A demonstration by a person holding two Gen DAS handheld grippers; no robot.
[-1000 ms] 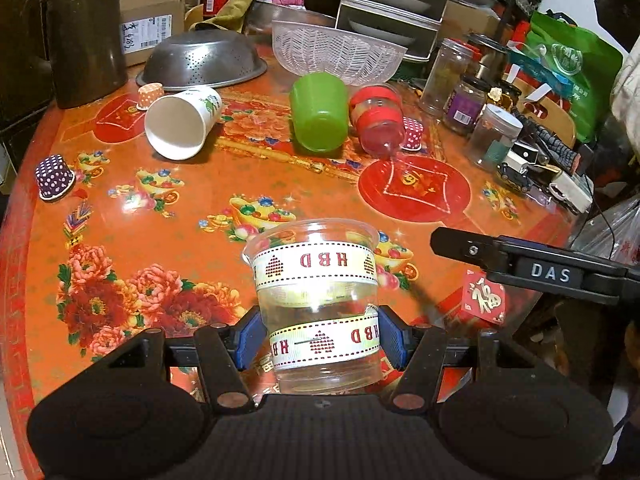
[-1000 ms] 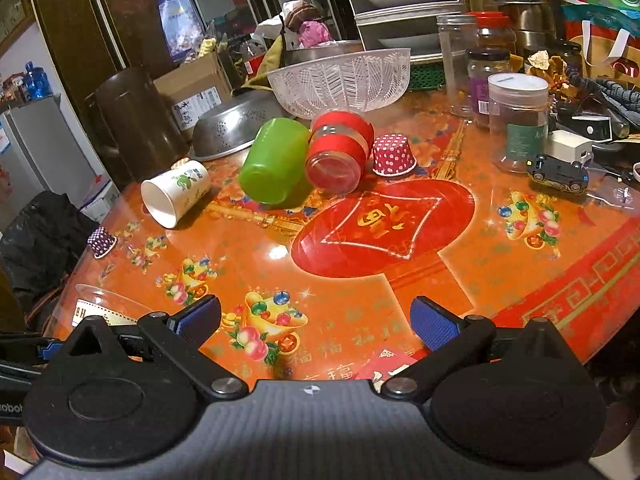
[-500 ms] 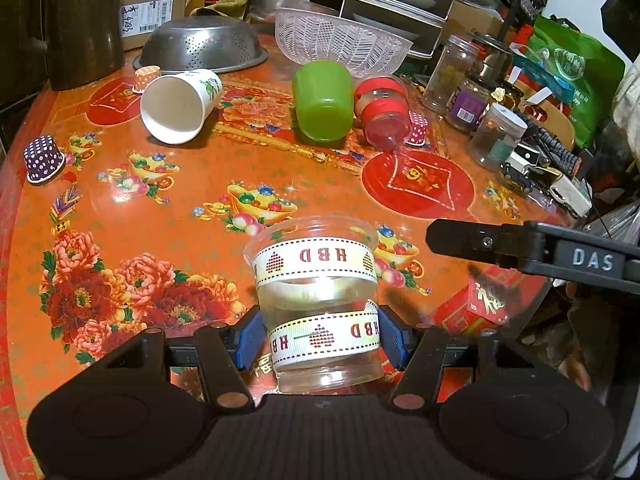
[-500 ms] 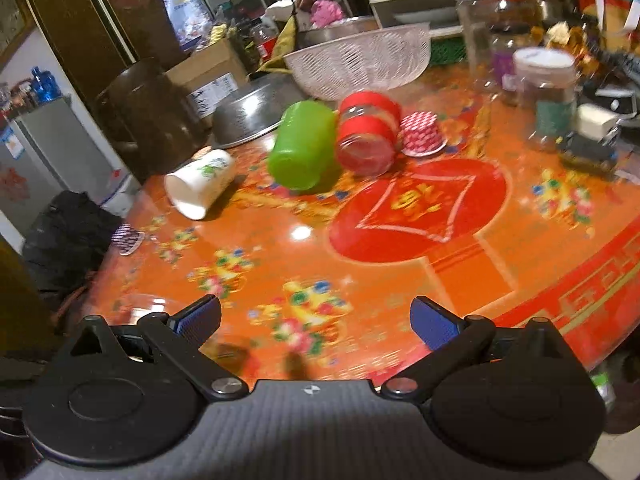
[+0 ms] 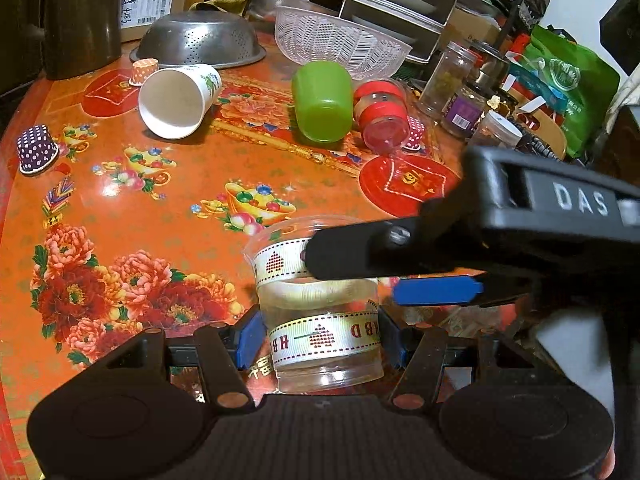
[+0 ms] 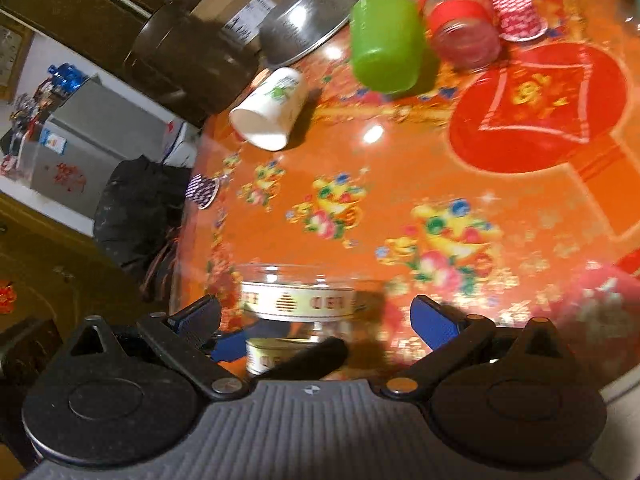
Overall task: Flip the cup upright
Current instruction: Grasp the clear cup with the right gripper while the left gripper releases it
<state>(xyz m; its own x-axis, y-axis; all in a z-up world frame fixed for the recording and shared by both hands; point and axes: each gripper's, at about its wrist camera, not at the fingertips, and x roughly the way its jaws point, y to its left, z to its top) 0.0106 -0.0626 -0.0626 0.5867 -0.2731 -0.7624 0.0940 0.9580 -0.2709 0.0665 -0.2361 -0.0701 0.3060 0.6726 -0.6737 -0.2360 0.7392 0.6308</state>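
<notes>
So the left claw has its blue pads clamped on the lower band of the clear plastic cup, the one with the white "HBD" ribbon wrapped round it. The cup stands rim up between the pads, right at the near edge of the tabletop. Can't really tell if its base is resting on the surface or hanging just off it, since the claw body cuts off the bottom.

The right claw comes in from the right with its pads spread wide apart, gripping nothing. In the left wrist view one black finger crosses in front of the cup's upper ribbon and hides part of the lettering, with a blue pad showing just below it. From the right wrist view the cup sits between the open pads, but that whole frame is motion-blurred and tilted, so whether a pad touches the cup is anyone's guess.

Further out from the left claw: a white paper cup on its side with the mouth toward the camera, a green plastic cup on its side, and a red-banded jar lying right beside it. A purple dotted cupcake liner sits far left. Behind those there's a steel colander upside down and a clear plastic basket, its far side blocked by clutter
</notes>
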